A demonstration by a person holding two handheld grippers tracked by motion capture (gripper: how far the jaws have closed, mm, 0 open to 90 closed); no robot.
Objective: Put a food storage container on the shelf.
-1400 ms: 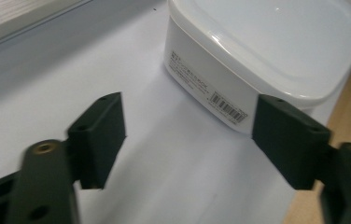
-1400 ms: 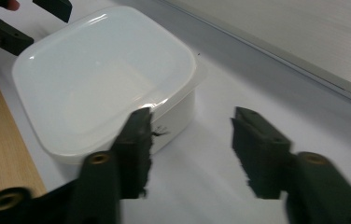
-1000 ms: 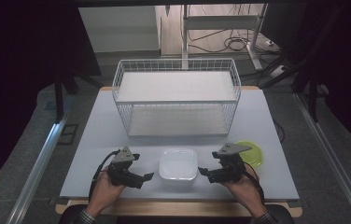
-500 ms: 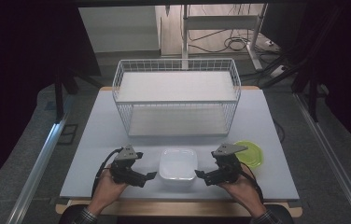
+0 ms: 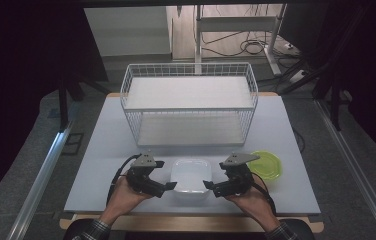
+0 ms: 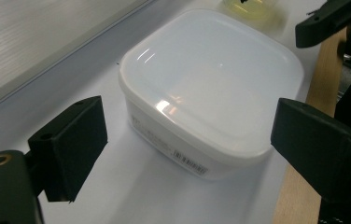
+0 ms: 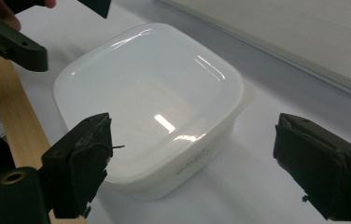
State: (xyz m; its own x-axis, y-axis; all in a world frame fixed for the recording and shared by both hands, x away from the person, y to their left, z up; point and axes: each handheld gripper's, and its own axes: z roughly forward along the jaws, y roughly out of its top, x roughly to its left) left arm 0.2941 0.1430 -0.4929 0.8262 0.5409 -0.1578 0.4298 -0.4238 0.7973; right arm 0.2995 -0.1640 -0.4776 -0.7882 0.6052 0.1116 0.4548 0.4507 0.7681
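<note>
white lidded box (image 5: 191,175) between both grippers' open fingers — untouched.

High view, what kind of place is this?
Probably a lab or workshop recording station: a bare table with a wire basket, cables on the floor, and dark screens around it.

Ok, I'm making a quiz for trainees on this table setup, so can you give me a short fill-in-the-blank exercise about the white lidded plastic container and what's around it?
1. The white square lidded plastic container sits between the left gripper and the ____ gripper.
2. Both grippers' jaws stand ____, not touching the container.
3. The round plate right of the container is yellow-____.
4. Behind the container stands a white ____ basket.

Missing words: right; open; green; wire
</note>
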